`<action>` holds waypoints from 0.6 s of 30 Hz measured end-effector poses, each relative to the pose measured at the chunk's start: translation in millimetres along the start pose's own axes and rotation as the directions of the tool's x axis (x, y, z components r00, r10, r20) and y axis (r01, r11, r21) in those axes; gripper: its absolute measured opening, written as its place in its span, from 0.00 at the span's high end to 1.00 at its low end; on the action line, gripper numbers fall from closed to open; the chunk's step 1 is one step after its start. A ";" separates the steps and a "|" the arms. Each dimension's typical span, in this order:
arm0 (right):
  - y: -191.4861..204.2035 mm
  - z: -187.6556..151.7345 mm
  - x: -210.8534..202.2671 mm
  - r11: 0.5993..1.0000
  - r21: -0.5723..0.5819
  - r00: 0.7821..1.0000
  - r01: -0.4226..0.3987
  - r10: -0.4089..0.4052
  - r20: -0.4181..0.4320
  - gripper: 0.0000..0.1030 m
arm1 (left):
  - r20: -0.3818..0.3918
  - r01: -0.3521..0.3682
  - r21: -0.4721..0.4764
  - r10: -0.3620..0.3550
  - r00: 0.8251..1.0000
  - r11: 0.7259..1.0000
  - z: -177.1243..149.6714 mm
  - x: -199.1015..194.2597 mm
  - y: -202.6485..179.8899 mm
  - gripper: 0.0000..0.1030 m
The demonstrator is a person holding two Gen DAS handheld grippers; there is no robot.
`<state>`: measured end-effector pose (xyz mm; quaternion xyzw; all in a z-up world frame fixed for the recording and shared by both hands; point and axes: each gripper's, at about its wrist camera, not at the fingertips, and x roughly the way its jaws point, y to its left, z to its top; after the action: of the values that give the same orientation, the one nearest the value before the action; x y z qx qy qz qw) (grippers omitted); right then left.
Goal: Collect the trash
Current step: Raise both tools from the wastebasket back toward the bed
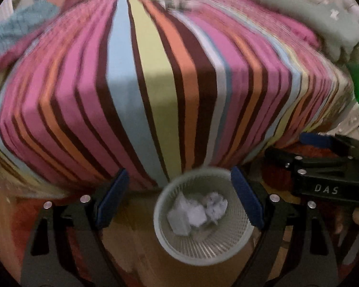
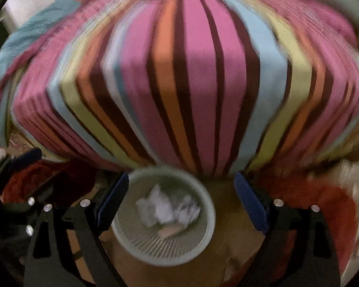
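Your left gripper [image 1: 179, 201] spread wide and empty, your right gripper [image 2: 182, 203] spread wide too, below them the pale mesh wastebasket [image 1: 203, 246] on the floor holding crumpled white paper [image 1: 196, 212], behind it the striped bed cover [image 1: 155, 83].

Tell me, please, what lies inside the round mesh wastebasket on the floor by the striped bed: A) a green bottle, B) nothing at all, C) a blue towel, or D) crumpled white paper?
D: both wrist views look down into the wastebasket and show pieces of crumpled white paper lying in it, with no towel or bottle inside.
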<state>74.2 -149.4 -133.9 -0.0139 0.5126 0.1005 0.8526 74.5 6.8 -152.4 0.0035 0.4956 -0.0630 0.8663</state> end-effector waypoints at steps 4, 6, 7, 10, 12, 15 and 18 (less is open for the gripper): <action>-0.1 22.4 -30.7 0.998 -0.068 0.988 -0.001 0.012 0.157 0.17 | 0.089 -0.038 0.041 0.034 0.995 0.998 21.4 -16.8 8.1 0.17; -1.8 33.2 -37.3 0.997 -0.079 0.980 -0.016 0.031 0.197 0.17 | 0.122 -0.058 0.060 0.051 0.991 0.996 31.6 -23.6 10.5 0.17; -4.4 40.1 -39.6 0.997 -0.076 0.976 -0.024 0.039 0.214 0.17 | 0.138 -0.065 0.069 0.055 0.989 0.996 37.8 -27.0 13.0 0.17; -8.5 55.0 -40.3 0.996 -0.077 0.970 -0.040 0.057 0.238 0.17 | 0.178 -0.082 0.091 0.065 0.982 0.992 54.5 -35.2 16.7 0.17; -11.3 66.2 -41.4 0.995 -0.088 0.964 -0.041 0.062 0.259 0.17 | 0.193 -0.086 0.103 0.065 0.979 0.991 65.3 -38.7 21.1 0.17; -8.1 79.8 -43.3 0.993 -0.105 0.957 -0.046 0.074 0.280 0.17 | 0.207 -0.080 0.112 0.056 0.977 0.990 84.2 -37.7 27.0 0.17; -5.0 89.4 -39.8 0.991 -0.126 0.955 -0.051 0.085 0.283 0.17 | 0.217 -0.065 0.098 0.042 0.975 0.993 98.1 -36.2 35.4 0.17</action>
<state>134.9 -149.2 -57.0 -0.0315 0.3767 0.1607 0.9117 144.6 39.0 -73.4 0.0555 0.3950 -0.0655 0.9146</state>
